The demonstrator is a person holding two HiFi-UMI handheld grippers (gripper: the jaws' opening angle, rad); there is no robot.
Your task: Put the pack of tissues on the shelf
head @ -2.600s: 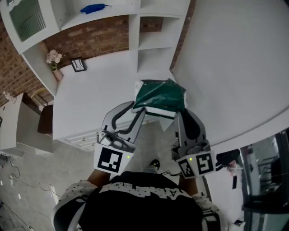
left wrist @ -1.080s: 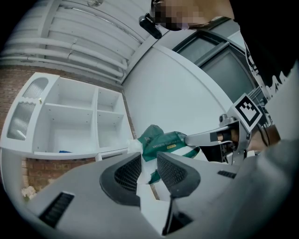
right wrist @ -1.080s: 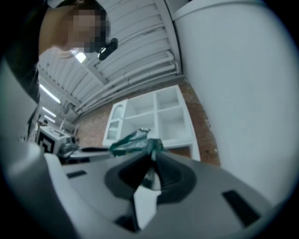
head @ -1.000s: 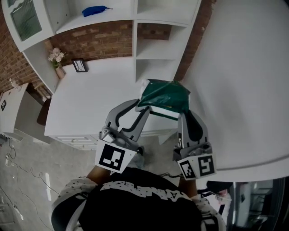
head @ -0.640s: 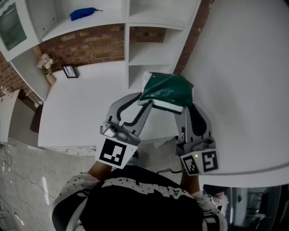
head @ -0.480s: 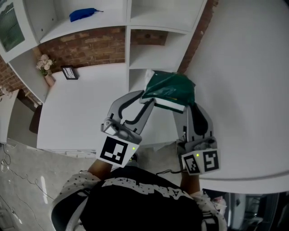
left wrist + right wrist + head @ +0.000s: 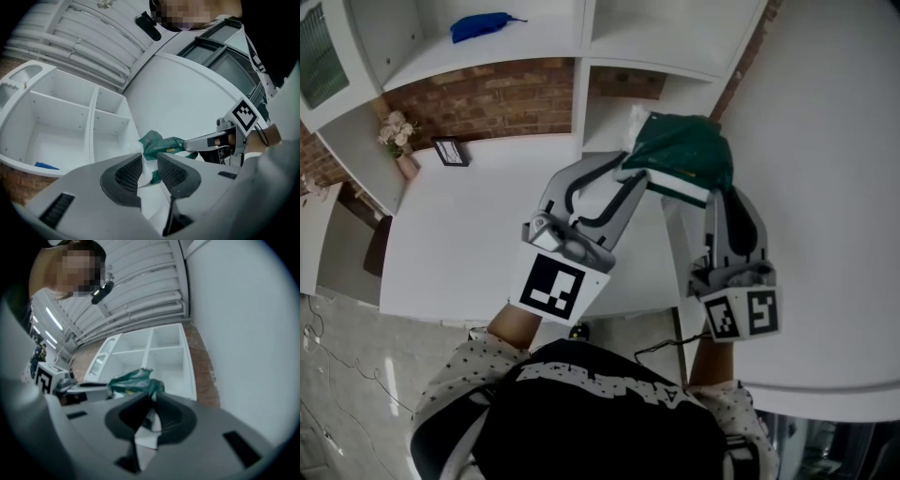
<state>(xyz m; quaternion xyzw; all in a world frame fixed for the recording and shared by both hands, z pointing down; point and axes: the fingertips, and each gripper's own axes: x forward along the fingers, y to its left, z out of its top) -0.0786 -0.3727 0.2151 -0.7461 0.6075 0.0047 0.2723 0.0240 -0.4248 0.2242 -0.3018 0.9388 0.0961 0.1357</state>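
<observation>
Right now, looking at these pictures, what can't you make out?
- Blue object on the upper shelf, head view: too small to identify.
- Framed picture, head view: its content is too small.
- Print on the pack of tissues, left gripper view: too small and blurred.
- Pack's underside, head view: hidden by the pack itself.

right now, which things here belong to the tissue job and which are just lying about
Job: green plastic-wrapped pack of tissues, white shelf unit, left gripper, right gripper.
Lying about: blue object, black-framed picture, pink flowers in vase.
</observation>
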